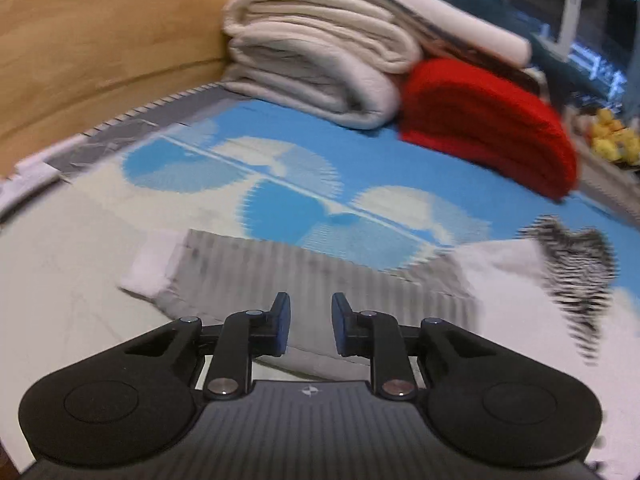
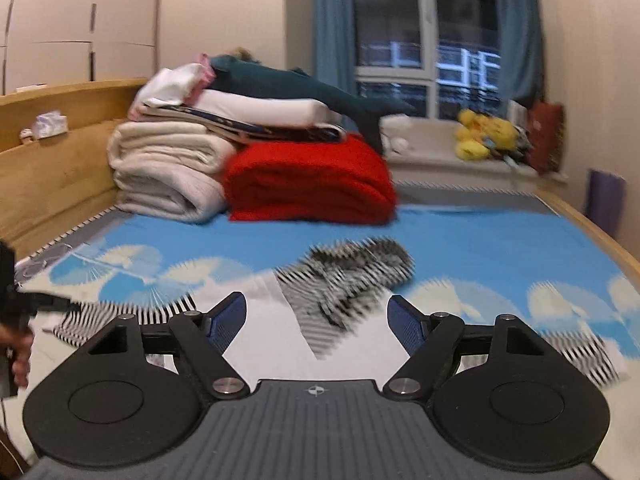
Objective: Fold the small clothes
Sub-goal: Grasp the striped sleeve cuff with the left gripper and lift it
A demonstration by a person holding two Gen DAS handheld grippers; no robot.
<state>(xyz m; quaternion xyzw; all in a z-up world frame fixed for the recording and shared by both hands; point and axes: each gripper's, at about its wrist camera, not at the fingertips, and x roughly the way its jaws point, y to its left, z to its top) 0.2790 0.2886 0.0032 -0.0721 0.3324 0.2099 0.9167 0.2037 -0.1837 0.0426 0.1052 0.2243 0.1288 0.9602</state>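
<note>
A: Left wrist view: a small striped garment, grey-and-white with a plain white cuff or hem at its left end, lies flat on the bedspread printed with blue sky and clouds. The picture is smeared by motion, so the stripes read as fine ridges.

B: And the left gripper?

A: Its jaws stand narrow, blue pads facing each other with a slim gap. Nothing is pinched; the garment lies beyond and beneath the fingertips, its near edge showing through the gap.

B: What lies to the right?

A: A crumpled black-and-white striped piece sits on the spread, well apart from those jaws.

B: Right wrist view, then.

A: That same crumpled piece lies bunched on a white patch of the spread, straight ahead of the right gripper and between the lines of its two fingers, but past the tips. The jaws are spread wide and hold nothing. A striped edge shows at the left, just behind the left finger, and another at the right.

B: Background?

A: Folded cream blankets and a red blanket are stacked at the headboard. A person's hand grips the other tool at the far left edge.
</note>
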